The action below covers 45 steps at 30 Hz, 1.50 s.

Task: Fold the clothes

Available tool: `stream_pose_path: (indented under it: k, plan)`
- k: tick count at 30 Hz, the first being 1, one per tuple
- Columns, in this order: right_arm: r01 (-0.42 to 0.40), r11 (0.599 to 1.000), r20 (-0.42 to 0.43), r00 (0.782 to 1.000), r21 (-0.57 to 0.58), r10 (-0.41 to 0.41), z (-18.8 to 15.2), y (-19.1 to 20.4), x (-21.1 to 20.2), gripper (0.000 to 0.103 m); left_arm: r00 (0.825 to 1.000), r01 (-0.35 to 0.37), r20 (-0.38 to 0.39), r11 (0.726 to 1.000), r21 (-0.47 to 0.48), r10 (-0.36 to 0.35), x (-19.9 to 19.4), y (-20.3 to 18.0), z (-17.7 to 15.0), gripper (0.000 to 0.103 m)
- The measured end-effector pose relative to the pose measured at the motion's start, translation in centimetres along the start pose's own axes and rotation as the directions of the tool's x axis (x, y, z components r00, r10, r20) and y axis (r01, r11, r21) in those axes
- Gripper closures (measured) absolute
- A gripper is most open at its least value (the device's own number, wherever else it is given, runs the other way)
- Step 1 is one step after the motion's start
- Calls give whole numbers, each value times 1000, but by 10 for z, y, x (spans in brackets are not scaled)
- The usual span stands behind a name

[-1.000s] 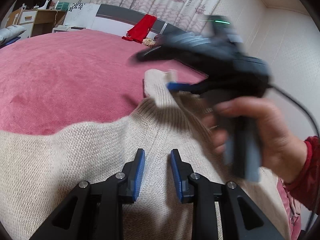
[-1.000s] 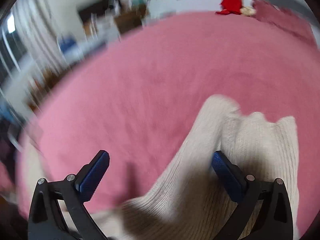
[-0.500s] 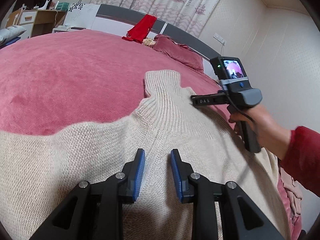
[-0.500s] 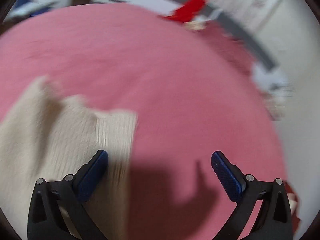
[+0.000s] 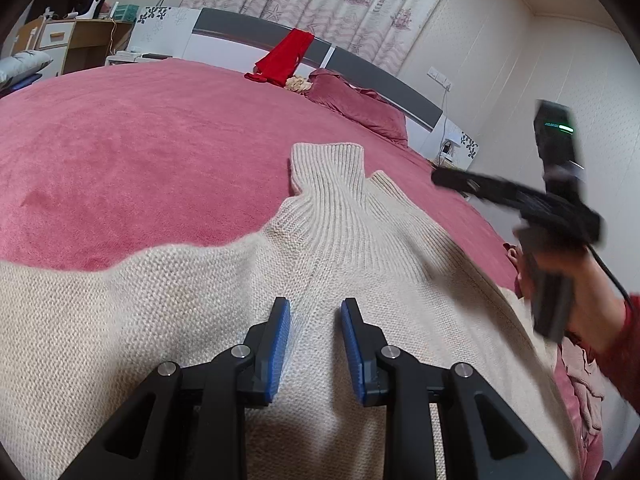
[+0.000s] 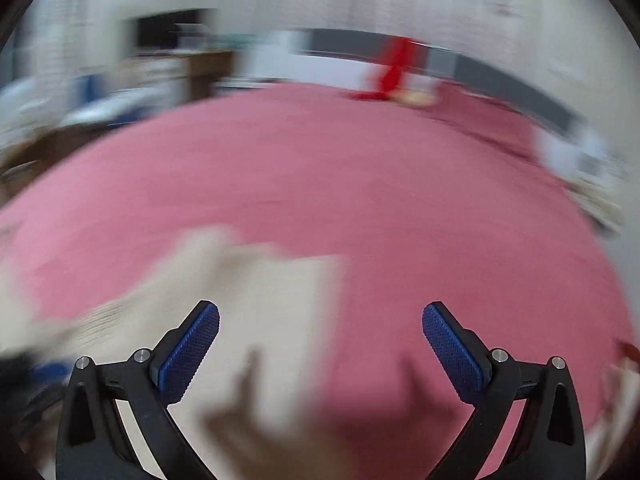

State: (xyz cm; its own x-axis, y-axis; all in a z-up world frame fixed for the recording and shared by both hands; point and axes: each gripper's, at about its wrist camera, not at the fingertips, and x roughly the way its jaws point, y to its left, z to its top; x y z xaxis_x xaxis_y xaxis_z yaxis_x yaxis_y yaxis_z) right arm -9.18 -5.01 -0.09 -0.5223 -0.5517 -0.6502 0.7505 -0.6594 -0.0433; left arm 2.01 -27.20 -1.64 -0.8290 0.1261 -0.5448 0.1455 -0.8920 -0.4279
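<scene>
Beyond the sweater's [image 5: 320, 280] collar, bare bedspread [image 5: 140, 140].

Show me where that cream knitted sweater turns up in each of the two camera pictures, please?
Left wrist view: the cream sweater fills the lower half, collar pointing up at centre, under the left gripper.
Right wrist view: the sweater is a blurred pale patch at lower left, behind the left finger of the right gripper.
Shared landmark: the red garment draped on the headboard beyond the pink bedspread.
</scene>
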Motion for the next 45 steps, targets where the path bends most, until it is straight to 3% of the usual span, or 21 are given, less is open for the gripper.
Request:
stream_pose_path:
  k: [3,5,6,11,14,16,18,22,25,26,28,30,31,32,35,36,37,42,44,45]
  plan:
    - [-174,984,-118,977,35,177,-33,32,27,0,1000,1,-1,1000,0,-1,0,0,0,77]
    - [-64,997,-223,972,46,73,-42,20,70,1,1000,2,-1,1000,0,-2,0,0,0,77]
    - [-21,999,-230,973,47,31,-40,10,84,0,1000,1,-2,1000,0,-1,0,0,0,77]
    - [36,997,-162,986,70,-24,-11,-10,107,0,1000,5,-5,1000,-4,-5,0,1,1,77]
    - [-6,987,-50,999,159,14,-2,-31,68,0,1000,3,-6,1000,-4,-3,0,1,2,77]
    - [54,968,-31,998,246,-48,-9,-61,40,0,1000,1,-7,1000,-2,-1,1,0,2,77]
    - [159,920,-84,987,359,-138,-21,-102,11,0,1000,-3,-10,1000,-1,3,1,-1,2,77]
    - [353,769,-192,936,533,-296,-71,-190,-37,0,1000,-10,-13,1000,1,10,3,-4,3,77]
    - [489,630,-290,870,603,-398,-106,-256,-67,0,1000,-15,-14,1000,4,15,4,-6,3,77]
    - [530,617,-324,847,581,-423,-108,-270,-67,1,1000,-17,-14,1000,4,17,4,-6,3,77]
    - [572,616,-364,820,541,-442,-108,-287,-58,8,1000,-21,-15,1000,6,21,5,-7,3,77]
    - [598,632,-390,801,493,-454,-100,-310,-46,21,1000,-24,-16,1000,8,24,5,-9,3,77]
    - [611,643,-405,790,461,-461,-94,-319,-36,22,1000,-24,-16,1000,7,25,5,-9,2,77]
    - [639,641,-437,765,425,-473,-91,-328,-25,22,1000,-23,-15,1000,6,24,6,-9,2,77]
    - [726,613,-552,663,311,-506,-85,-352,21,22,1000,-20,-14,1000,3,20,6,-9,2,77]
    - [720,619,-567,665,314,-487,-86,-361,27,32,1000,-19,-14,1000,2,19,7,-9,2,77]
    - [698,630,-568,686,340,-454,-86,-372,31,52,1000,-19,-13,1000,2,19,7,-9,1,77]
    - [556,632,-448,825,540,-344,-85,-401,25,85,1000,-20,-12,1000,1,20,7,-10,1,77]
    - [477,573,-350,879,667,-324,-100,-407,-7,87,1000,-22,-14,1000,1,22,7,-11,1,77]
    - [446,539,-306,892,714,-332,-104,-410,-23,88,1000,-23,-14,1000,1,23,7,-11,1,77]
